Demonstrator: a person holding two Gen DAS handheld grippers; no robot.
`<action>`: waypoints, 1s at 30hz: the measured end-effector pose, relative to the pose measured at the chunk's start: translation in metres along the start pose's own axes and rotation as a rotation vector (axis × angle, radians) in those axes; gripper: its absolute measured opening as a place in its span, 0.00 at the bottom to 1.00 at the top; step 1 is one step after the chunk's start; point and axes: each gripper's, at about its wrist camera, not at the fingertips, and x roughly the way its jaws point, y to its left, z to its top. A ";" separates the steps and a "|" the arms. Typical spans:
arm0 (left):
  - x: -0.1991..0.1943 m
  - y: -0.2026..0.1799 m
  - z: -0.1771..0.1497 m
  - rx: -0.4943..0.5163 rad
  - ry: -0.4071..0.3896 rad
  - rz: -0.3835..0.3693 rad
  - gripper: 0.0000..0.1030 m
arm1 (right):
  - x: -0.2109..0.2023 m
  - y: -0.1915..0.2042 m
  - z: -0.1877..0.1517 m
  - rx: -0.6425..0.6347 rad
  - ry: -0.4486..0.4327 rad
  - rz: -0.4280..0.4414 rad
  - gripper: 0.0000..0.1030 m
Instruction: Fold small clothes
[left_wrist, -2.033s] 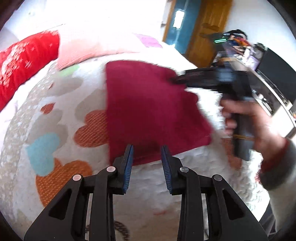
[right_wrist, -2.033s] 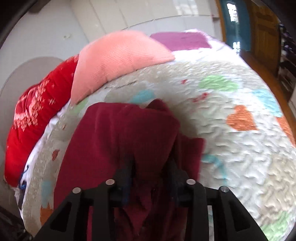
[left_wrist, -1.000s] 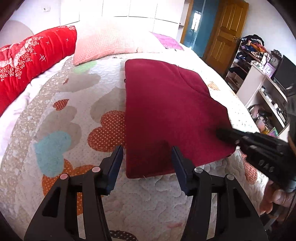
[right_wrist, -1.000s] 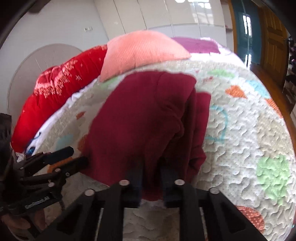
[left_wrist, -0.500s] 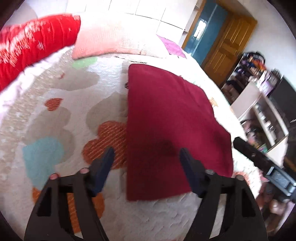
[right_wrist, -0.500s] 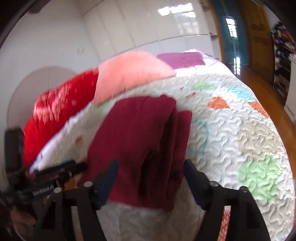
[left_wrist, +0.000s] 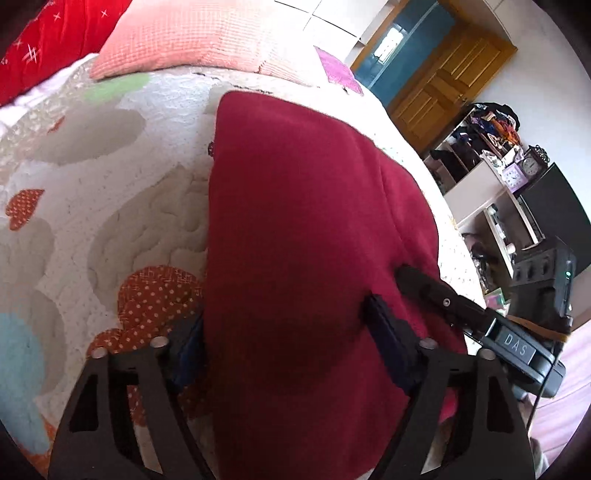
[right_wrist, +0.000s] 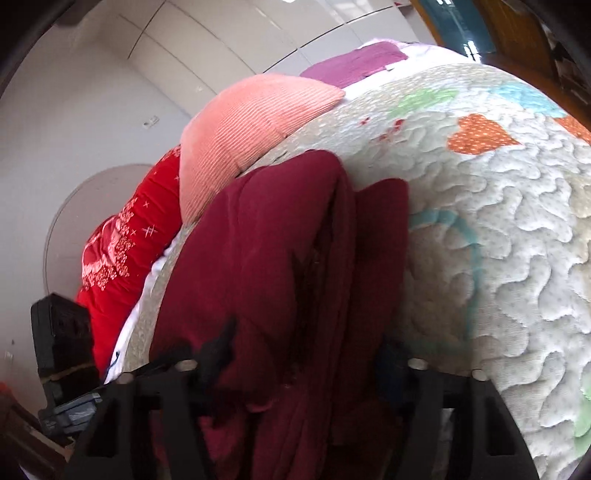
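Observation:
A folded dark red garment (left_wrist: 295, 229) lies on the quilted bed cover (left_wrist: 122, 206). My left gripper (left_wrist: 291, 347) is open wide, its fingers straddling the garment's near end, one on each side. My right gripper (right_wrist: 295, 362) is open too and straddles the garment (right_wrist: 273, 258) from its other near corner, where folded layers bunch up between the fingers. The right gripper's body also shows in the left wrist view (left_wrist: 454, 310) against the garment's right edge. The fingertips of both grippers are partly hidden by cloth.
A pink pillow (left_wrist: 192, 37) and a red blanket (left_wrist: 48, 40) lie at the bed's head. A purple cloth (right_wrist: 354, 61) lies beyond. A wooden door (left_wrist: 443, 77), cluttered shelves (left_wrist: 491, 155) and a dark screen (left_wrist: 554, 218) stand to the right of the bed.
Both grippers have opened wide and moved forward onto the garment's near end, which now lies between the fingers of each. The right gripper let go of the cloth it held.

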 end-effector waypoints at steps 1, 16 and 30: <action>-0.006 -0.001 -0.001 0.007 -0.009 -0.004 0.61 | -0.002 0.004 0.000 -0.011 -0.002 -0.007 0.48; -0.119 0.016 -0.124 0.028 -0.025 0.087 0.57 | -0.051 0.078 -0.102 -0.135 0.112 0.051 0.52; -0.129 0.006 -0.125 0.082 -0.115 0.228 0.58 | -0.062 0.118 -0.104 -0.233 0.050 -0.118 0.12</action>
